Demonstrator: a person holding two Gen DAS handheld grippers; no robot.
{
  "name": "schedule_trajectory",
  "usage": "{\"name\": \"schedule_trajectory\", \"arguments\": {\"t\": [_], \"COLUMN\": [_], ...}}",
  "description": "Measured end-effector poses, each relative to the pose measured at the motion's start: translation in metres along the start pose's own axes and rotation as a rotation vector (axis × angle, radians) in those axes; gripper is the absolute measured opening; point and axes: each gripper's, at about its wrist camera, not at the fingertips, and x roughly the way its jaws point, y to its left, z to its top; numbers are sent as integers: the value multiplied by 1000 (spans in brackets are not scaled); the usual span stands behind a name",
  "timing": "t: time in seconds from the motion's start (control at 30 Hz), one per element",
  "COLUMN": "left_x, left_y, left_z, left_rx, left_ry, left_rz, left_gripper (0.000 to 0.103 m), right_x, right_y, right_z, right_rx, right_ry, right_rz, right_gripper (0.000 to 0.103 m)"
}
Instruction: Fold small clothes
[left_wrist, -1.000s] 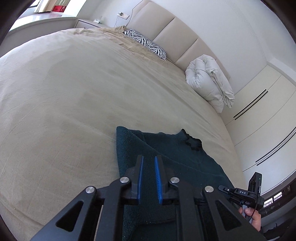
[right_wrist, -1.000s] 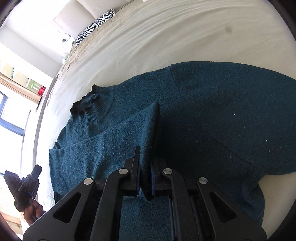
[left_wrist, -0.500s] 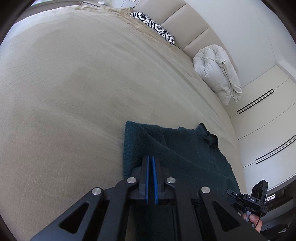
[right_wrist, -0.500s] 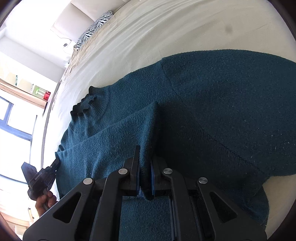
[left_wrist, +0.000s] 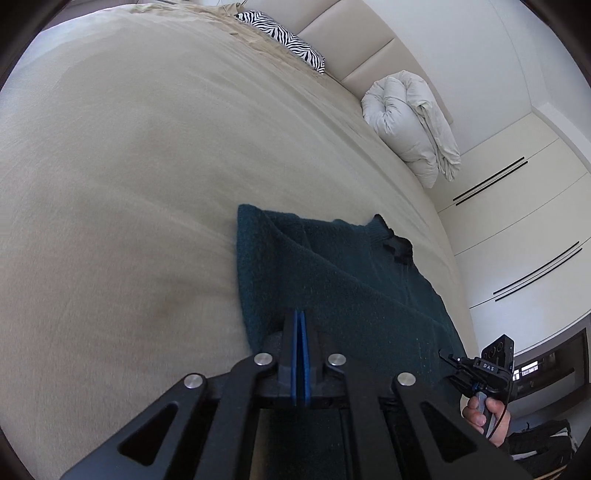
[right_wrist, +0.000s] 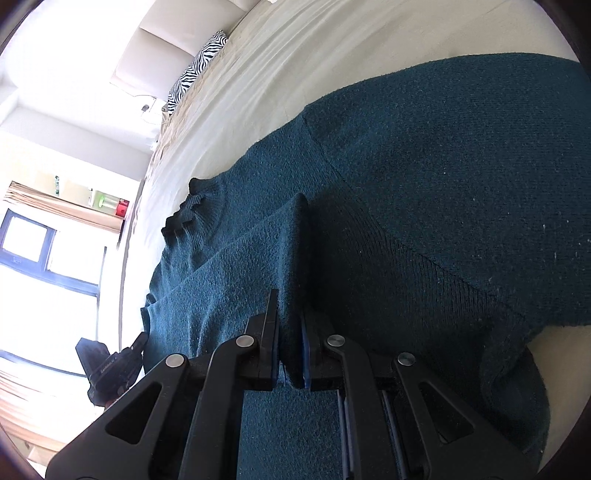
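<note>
A dark teal knitted sweater lies on the beige bed, its collar toward the headboard. My left gripper is shut, its blue pads pressed together over the sweater's near edge; whether cloth sits between them is hidden. In the right wrist view the sweater fills the frame. My right gripper is shut on a raised fold of the sweater. The right gripper also shows in the left wrist view, and the left gripper in the right wrist view.
A zebra-print pillow and a rolled white duvet lie at the padded headboard. White wardrobe doors stand to the right of the bed. A window is on the other side.
My left gripper has closed from open to shut and moved forward over the sweater's edge. My right gripper keeps its hold on the fold and has shifted slightly.
</note>
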Motion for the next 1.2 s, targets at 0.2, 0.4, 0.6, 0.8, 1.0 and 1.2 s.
{"name": "schedule_trajectory", "arguments": {"t": [0.2,0.4,0.6,0.8,1.0,1.2], "left_x": [-14,-28,-57,-38,-1,22], "left_y": [-12,-16,-62,-103,-131,-156], "left_z": [-45,-58,-68,-81,-94,-102], "left_rx": [68,43,117,131,115,126], "left_ry": [17,-11,-104,-80,-10,31], "left_rz": [26,42,69,8,-27,-50], "left_gripper": [7,8,57,59,59,59], "right_x": [-11,-30,-106,-208,-261,-273], "right_y": [1,-8,-41,-153,-233,-286], "right_z": [-7,-20,-43,-58,-63,-36], "right_rx": [7,15,41,357,573,700], "right_ry": [-9,-29,-158,-393,-548,-611], "right_rz": [-6,-11,-39,-42,22,107], "right_gripper": [8,11,51,56,54,48]}}
